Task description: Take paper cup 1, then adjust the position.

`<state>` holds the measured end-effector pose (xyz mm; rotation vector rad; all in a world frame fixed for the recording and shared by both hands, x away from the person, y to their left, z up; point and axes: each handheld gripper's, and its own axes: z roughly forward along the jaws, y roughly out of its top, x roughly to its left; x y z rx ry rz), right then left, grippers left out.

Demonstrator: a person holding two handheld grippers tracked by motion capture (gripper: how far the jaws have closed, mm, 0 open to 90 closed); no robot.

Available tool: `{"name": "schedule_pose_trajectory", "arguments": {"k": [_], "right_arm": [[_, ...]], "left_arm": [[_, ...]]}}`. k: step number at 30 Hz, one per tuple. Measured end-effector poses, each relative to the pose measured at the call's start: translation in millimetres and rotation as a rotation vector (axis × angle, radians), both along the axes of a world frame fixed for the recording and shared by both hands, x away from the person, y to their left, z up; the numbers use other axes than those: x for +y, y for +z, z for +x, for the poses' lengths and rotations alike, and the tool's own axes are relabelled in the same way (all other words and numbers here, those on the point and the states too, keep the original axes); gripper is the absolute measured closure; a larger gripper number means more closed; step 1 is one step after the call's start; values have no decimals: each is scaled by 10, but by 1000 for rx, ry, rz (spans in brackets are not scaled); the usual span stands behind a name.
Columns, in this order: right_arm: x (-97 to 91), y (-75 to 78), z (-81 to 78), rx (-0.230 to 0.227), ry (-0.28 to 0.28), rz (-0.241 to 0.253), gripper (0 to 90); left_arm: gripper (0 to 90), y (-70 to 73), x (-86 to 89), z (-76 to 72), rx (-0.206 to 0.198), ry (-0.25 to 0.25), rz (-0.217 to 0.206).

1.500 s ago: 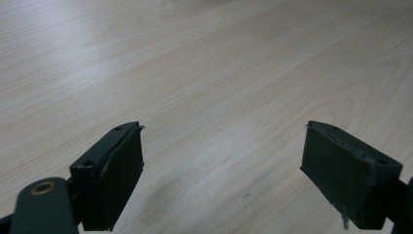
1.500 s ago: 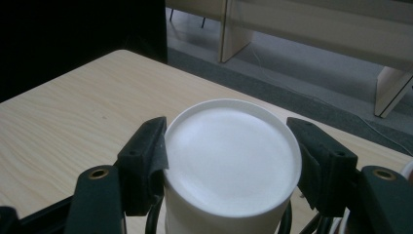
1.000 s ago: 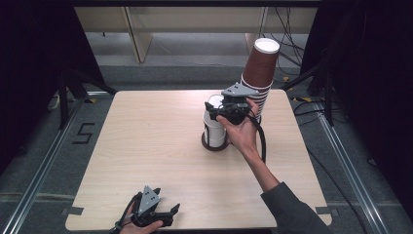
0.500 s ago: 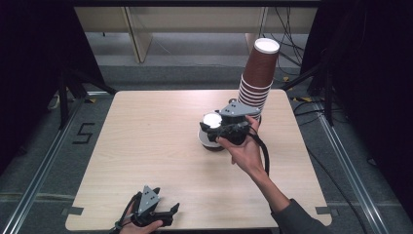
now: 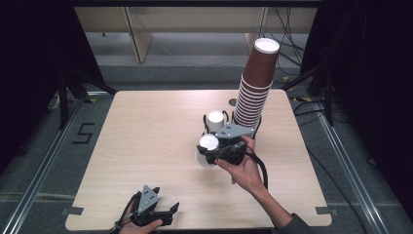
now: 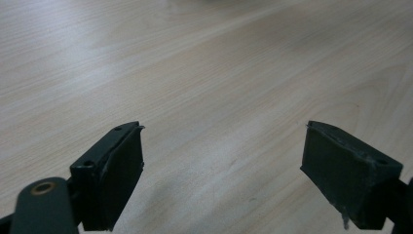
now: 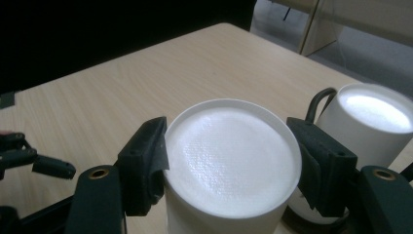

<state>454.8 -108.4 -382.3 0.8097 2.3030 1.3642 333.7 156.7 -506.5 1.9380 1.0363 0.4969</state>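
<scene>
My right gripper (image 5: pixel 210 150) is shut on a white cup (image 5: pixel 208 152), with the pads pressed on both sides just under the rim (image 7: pixel 231 161). The cup is upright, its base at or just above the wooden table (image 5: pixel 146 136). Behind it a second white cup (image 5: pixel 215 121) sits in a black wire holder (image 7: pixel 319 102). A tall, leaning stack of brown paper cups (image 5: pixel 255 83) rises to the right of that. My left gripper (image 5: pixel 168 213) rests at the table's near edge, jaws open over bare wood (image 6: pixel 224 170).
Cables trail on the floor past the table's far right corner (image 5: pixel 292 53). A dark round mark (image 5: pixel 233 102) lies on the table near the foot of the stack. The table's left half is bare wood (image 5: pixel 126 131).
My right gripper has carried the white cup toward the near side and lower, away from the cup in the wire holder. The left gripper has stayed put.
</scene>
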Motion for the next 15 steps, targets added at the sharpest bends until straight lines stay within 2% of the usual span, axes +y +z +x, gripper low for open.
{"name": "schedule_pose_trajectory", "arguments": {"k": [3, 4, 6, 9, 11, 13, 14, 15], "right_arm": [[4, -68, -33, 13, 11, -3, 352], [6, -113, -65, 30, 20, -4, 352], [-4, -125, -85, 42, 33, -17, 352], [-11, -130, -105, 44, 39, -7, 352], [-18, -124, -131, 47, 35, -5, 352], [-24, -118, -156, 48, 41, -5, 352], [-29, -118, -173, 43, 47, -9, 352], [-26, -121, -190, 45, 44, 0, 352]], "left_arm": [[147, 8, 1, 0, -3, 0, -2], [147, 11, -10, -1, -6, 3, -12], [147, 3, -6, -10, -3, -2, -4], [147, 3, -2, -12, -4, 0, 0], [147, 6, 1, -16, -6, 9, -17], [147, 14, 14, -27, -10, 12, -11], [146, 8, 13, -17, -29, 15, -39], [146, 8, 13, -17, -29, 15, -39]]}}
